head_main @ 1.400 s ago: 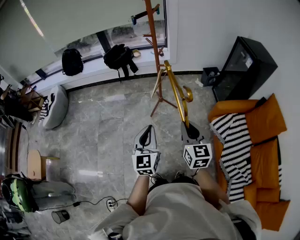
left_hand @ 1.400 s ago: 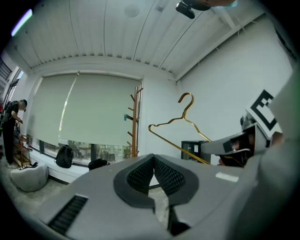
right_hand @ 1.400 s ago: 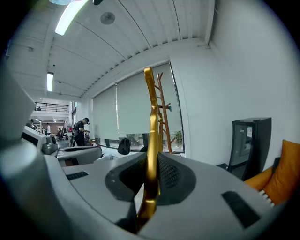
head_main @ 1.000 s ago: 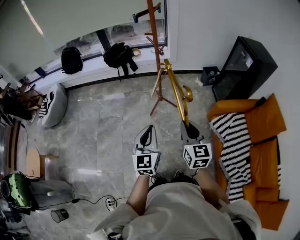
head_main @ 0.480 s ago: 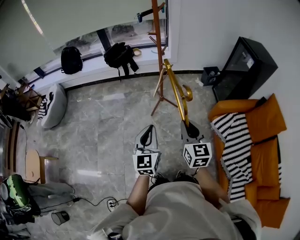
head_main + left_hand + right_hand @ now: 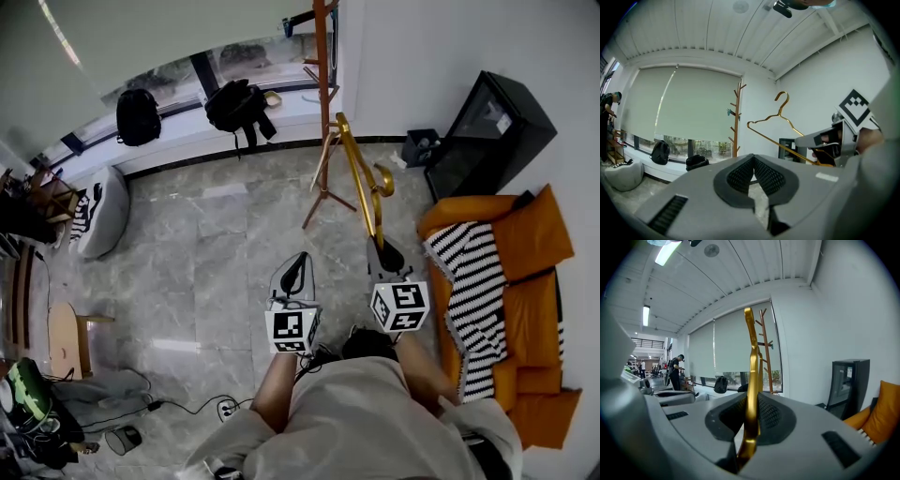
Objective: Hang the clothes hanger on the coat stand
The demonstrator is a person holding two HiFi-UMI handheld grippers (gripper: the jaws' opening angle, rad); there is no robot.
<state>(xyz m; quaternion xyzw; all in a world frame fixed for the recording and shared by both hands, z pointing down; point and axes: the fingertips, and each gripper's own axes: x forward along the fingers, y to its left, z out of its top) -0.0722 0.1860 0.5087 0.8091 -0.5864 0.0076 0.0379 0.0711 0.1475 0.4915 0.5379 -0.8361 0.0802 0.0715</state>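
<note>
Nearer the coat stand (image 6: 323,112) than a second ago, my left tool (image 6: 297,265) rides closed and empty. The gold hanger (image 6: 359,178) is in the air just short of the stand, its bar clamped in my right tool (image 6: 382,251). I'd keep that grip firm, hook upright, and come in above a peg.

The room reads as an office lounge or open workspace: a grey stone-tiled floor (image 6: 216,244), a panelled ceiling (image 6: 754,268) with strip lights (image 6: 645,315), and a wall-wide window (image 6: 173,80) under a roller blind (image 6: 679,103) behind the wooden coat stand (image 6: 323,103). Left of the coat stand, backpacks (image 6: 138,116) sit on the window ledge (image 6: 187,136). To its right stand a black cabinet (image 6: 487,131) and an orange sofa (image 6: 530,244).
</note>
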